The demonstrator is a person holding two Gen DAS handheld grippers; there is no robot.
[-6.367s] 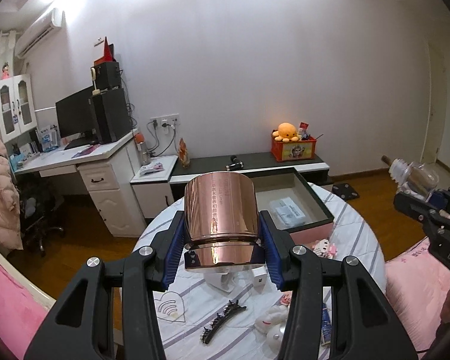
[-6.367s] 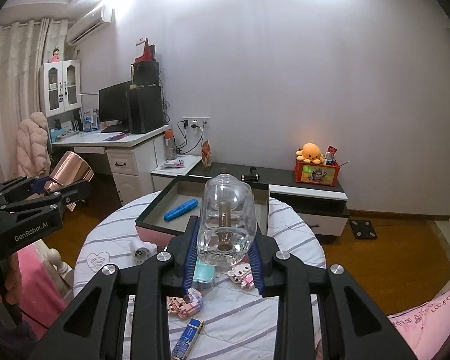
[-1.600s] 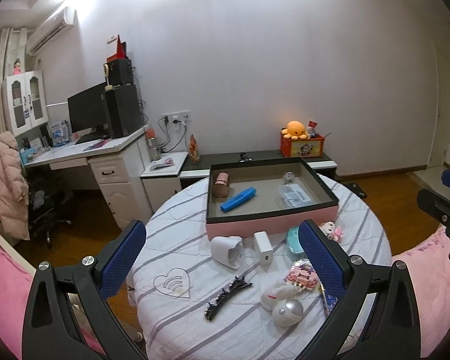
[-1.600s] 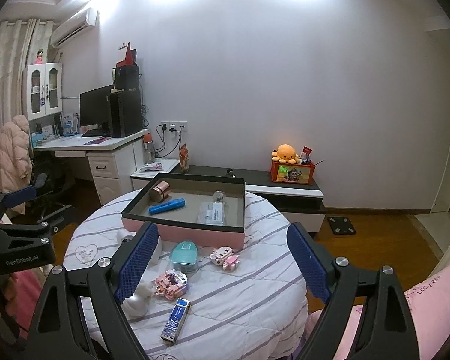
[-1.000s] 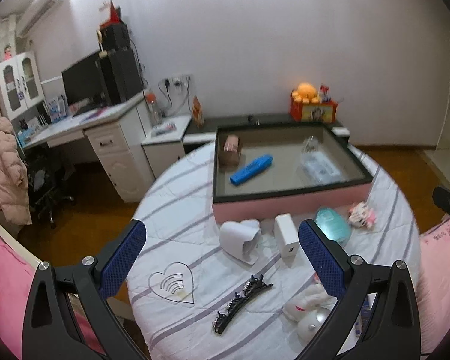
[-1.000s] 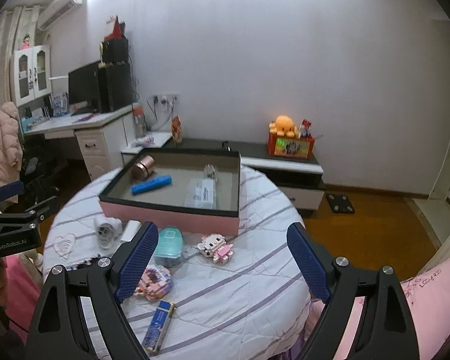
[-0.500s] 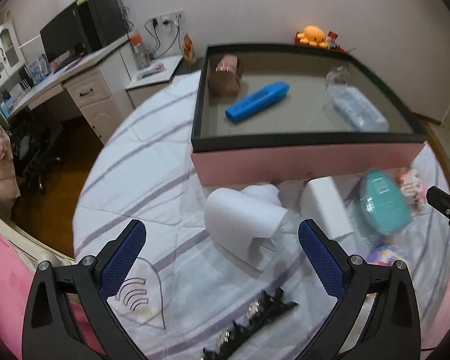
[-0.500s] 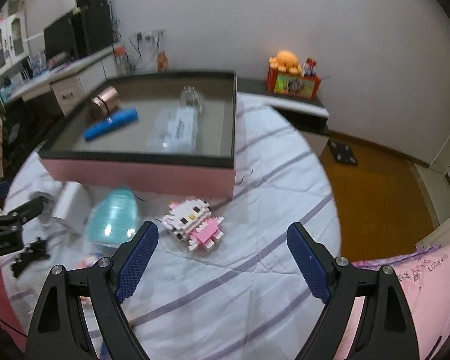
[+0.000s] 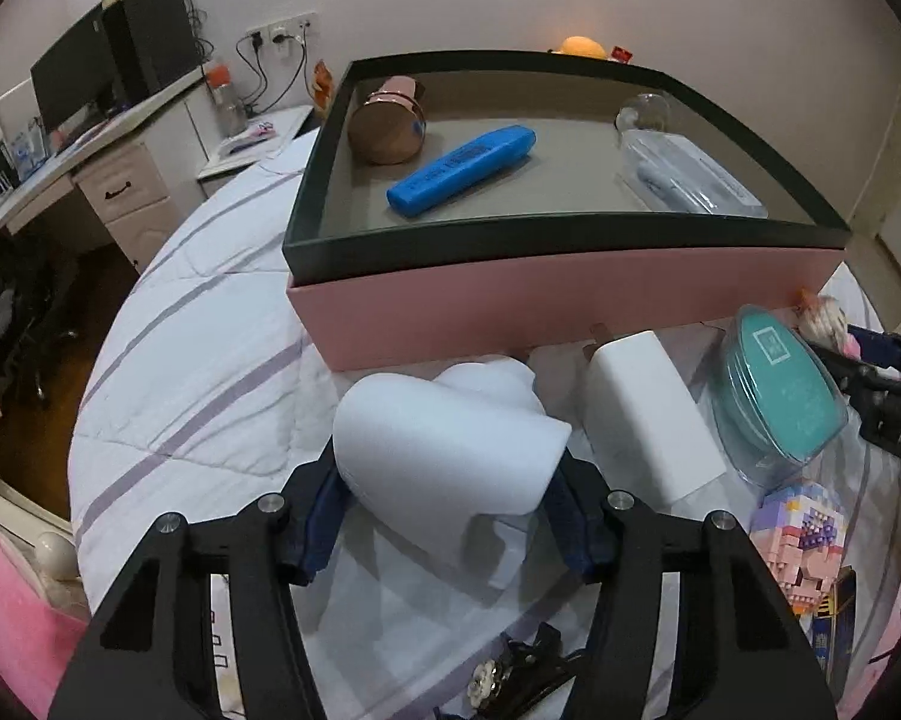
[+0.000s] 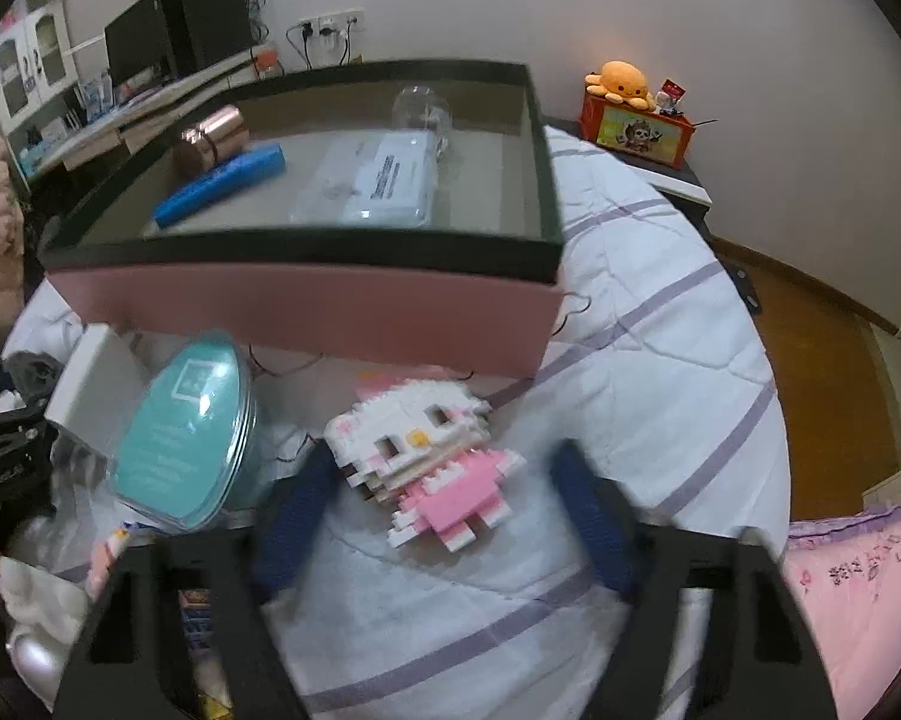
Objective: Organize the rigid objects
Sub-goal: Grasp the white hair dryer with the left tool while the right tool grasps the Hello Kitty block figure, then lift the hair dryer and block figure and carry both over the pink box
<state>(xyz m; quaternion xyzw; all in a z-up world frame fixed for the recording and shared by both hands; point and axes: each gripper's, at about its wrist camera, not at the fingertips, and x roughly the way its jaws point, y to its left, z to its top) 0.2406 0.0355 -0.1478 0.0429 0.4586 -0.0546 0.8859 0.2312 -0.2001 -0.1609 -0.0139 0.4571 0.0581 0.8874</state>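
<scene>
Left gripper: two matte black angular arms, each pierced by a triangular cut-out and fastened with round silver screw heads, two showing on each arm near the fingers. Fingers lined with dark blue ribbed pads. Right gripper: the same build, black cut-out arms ending in dark blue pads, its outline blurred. Seen from the left wrist camera, the right gripper enters at the right edge as black bars with a blue tip and part of a pale printed marking, too cropped to read. Seen from the right wrist camera, the left gripper shows at the left edge as black bars.
</scene>
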